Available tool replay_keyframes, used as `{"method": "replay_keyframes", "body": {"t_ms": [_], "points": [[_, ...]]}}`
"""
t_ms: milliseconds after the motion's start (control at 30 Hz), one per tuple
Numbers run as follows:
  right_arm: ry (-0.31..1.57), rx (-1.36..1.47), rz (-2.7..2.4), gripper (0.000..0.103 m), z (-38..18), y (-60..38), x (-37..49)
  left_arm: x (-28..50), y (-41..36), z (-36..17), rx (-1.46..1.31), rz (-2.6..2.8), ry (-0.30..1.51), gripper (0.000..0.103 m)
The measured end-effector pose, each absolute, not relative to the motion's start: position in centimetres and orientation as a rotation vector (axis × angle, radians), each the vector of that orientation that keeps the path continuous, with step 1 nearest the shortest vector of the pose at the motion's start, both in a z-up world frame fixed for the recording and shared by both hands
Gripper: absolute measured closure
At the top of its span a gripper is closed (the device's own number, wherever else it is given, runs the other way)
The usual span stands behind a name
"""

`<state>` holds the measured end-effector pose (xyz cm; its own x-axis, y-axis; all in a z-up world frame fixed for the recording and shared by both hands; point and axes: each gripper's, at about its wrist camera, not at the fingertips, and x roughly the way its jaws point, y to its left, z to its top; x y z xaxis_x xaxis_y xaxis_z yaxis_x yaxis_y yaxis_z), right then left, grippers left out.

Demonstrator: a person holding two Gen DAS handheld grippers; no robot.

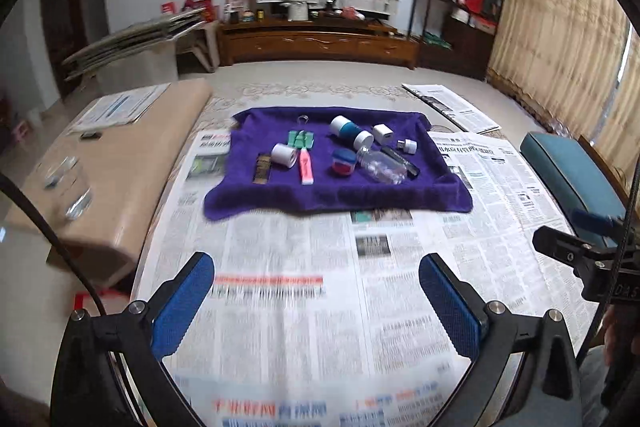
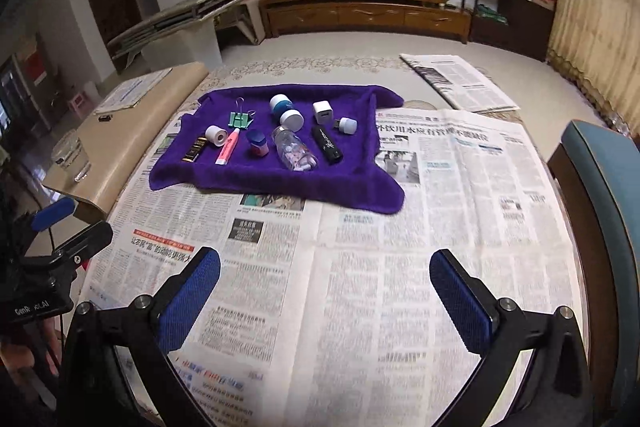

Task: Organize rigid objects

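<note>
A purple towel (image 1: pixel 336 193) (image 2: pixel 344 187) lies on a newspaper-covered table and holds several small objects: a white tape roll (image 1: pixel 285 155) (image 2: pixel 216 135), a pink tube (image 1: pixel 306 167) (image 2: pixel 227 147), a green binder clip (image 1: pixel 301 139) (image 2: pixel 240 119), a clear bottle (image 1: pixel 380 165) (image 2: pixel 295 149), a black tube (image 2: pixel 327 144), a white charger cube (image 1: pixel 383 133) (image 2: pixel 323 112) and a blue-and-red jar (image 1: pixel 343 161) (image 2: pixel 257 143). My left gripper (image 1: pixel 316 291) is open and empty, well short of the towel. My right gripper (image 2: pixel 325 291) is open and empty too.
Newspapers (image 1: pixel 304 267) (image 2: pixel 440 207) cover the table. A beige bench (image 1: pixel 120 155) with a glass ashtray (image 1: pixel 68 187) stands at the left. A teal chair (image 1: pixel 568 171) (image 2: pixel 604 179) stands at the right. A wooden cabinet (image 1: pixel 316 43) is at the far wall.
</note>
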<state>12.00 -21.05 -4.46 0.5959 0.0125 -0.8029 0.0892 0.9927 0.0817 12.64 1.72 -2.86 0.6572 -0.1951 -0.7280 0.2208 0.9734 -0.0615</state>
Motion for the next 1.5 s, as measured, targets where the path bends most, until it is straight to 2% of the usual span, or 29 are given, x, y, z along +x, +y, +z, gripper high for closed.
{"method": "replay_keyframes", "body": {"t_ms": [133,533,1500], "points": [[0.945,0.113,-0.086,0.000,-4.6,-20.1,8.6,9.1,3.0,-3.2,-0.020,-0.228,0.841,0.000],[0.941,0.158,-0.106,0.000,-5.6,-18.5,1.5,2.6,3.8,-4.1,0.044,-0.171,0.877,0.000],[0.914,0.125,-0.121,0.000,-4.6,-18.4,-0.7,0.8,2.9,-2.7,0.112,-0.132,0.847,0.000]]}}
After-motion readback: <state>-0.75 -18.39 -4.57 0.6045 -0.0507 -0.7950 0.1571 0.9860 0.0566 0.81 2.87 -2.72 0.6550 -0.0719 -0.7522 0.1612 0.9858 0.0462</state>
